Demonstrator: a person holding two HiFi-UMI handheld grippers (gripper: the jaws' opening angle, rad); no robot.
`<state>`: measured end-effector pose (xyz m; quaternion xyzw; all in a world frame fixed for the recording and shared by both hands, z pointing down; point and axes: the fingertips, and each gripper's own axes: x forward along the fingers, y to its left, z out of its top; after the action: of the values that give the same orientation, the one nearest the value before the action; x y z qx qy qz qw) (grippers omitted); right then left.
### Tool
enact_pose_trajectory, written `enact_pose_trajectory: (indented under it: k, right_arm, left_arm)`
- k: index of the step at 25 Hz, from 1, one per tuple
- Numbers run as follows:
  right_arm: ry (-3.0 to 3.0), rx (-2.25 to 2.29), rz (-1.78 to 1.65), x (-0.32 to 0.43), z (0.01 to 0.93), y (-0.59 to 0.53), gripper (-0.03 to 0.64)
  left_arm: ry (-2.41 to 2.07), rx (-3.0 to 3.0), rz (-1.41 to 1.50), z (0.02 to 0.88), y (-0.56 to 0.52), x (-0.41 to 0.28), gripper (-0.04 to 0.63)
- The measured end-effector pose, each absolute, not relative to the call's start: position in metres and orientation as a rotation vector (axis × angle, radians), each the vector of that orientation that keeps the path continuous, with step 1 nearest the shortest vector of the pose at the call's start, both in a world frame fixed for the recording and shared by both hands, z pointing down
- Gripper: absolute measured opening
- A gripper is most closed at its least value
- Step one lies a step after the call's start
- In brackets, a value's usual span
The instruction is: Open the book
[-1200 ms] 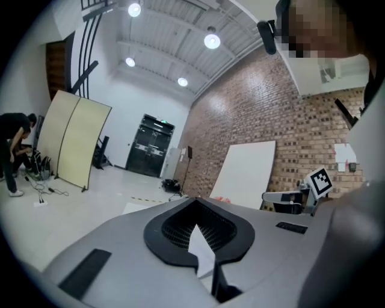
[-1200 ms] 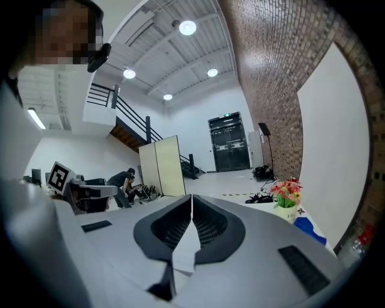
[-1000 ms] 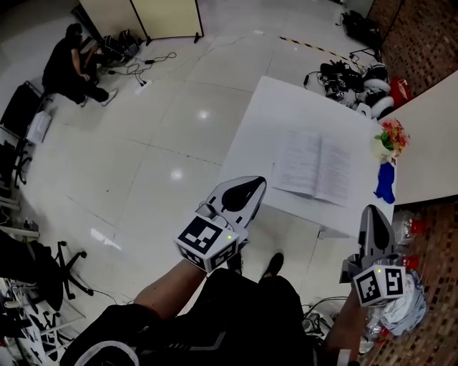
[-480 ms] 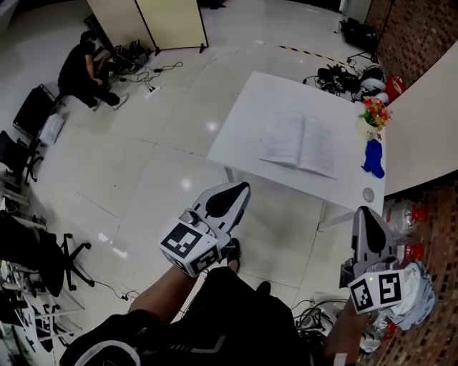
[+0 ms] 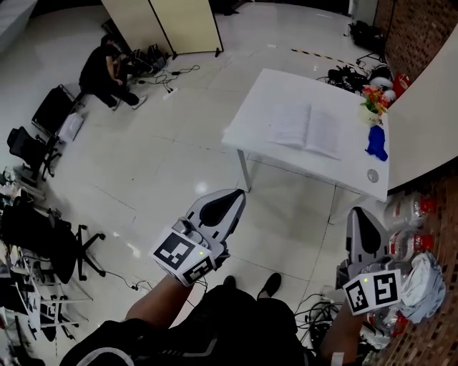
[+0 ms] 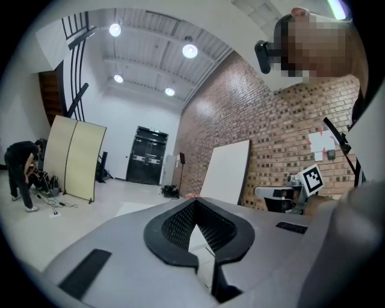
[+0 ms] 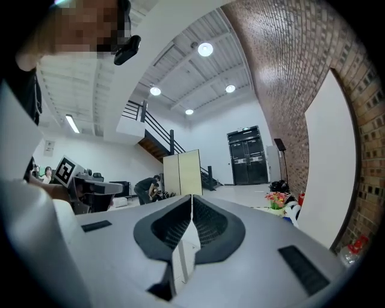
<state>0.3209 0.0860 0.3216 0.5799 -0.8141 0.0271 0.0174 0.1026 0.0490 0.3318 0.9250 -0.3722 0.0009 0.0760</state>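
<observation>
The book (image 5: 306,129) lies open, pages up, on a white table (image 5: 261,96) far ahead in the head view. Both grippers are well short of the table, over the floor near the person's body. My left gripper (image 5: 237,194) points toward the table with its jaws together and nothing between them; in the left gripper view (image 6: 195,202) the tips meet. My right gripper (image 5: 357,211) is likewise shut and empty, its tips touching in the right gripper view (image 7: 192,197). The book does not show in either gripper view.
A flower pot (image 5: 372,98), a blue cloth (image 5: 375,143) and a small round thing (image 5: 372,175) sit on the table's right side. A white board (image 5: 426,121) leans behind. Bottles (image 5: 406,213) lie at right, office chairs (image 5: 43,239) at left, a person (image 5: 104,68) crouches by a folding screen (image 5: 179,21).
Both grippers have drawn back from the table, which now lies farther off and higher in the head view. The jaws stayed together; the book has not moved.
</observation>
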Motion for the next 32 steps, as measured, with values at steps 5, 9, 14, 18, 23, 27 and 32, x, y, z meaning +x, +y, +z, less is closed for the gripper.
enact_pose_trajectory:
  k: [5,9,14,18,23,27,32]
  right_arm:
    - [-2.517,1.808,0.076,0.274,0.324,0.124,0.005]
    - [-2.496,1.848,0.096,0.224,0.33,0.162,0.005]
    - [-2.424,1.905,0.113,0.175,0.336,0.206,0.005]
    - [-2.403,1.957,0.113,0.169,0.32,0.237,0.005]
    - [-2.422,1.976,0.06,0.173,0.3,0.263,0.005]
    - [-2.435,1.974,0.033,0.185,0.287,0.282,0.004]
    - [-2.422,2.004,0.007,0.211,0.28,0.303,0.003]
  left_arm:
    - [-1.047,2.804,-0.027,0.335,0.094,0.073,-0.005]
    - [-0.977,2.806,-0.033,0.349,0.132,0.029,-0.005]
    - [-0.906,2.808,-0.003,0.362,0.163,-0.02,-0.005]
    - [-0.864,2.831,-0.049,0.349,0.186,-0.028,-0.005]
    - [-0.884,2.864,-0.062,0.332,0.207,-0.027,-0.005]
    - [-0.899,2.876,-0.074,0.315,0.224,-0.012,-0.005]
    - [-0.881,2.891,-0.087,0.306,0.245,0.017,-0.005]
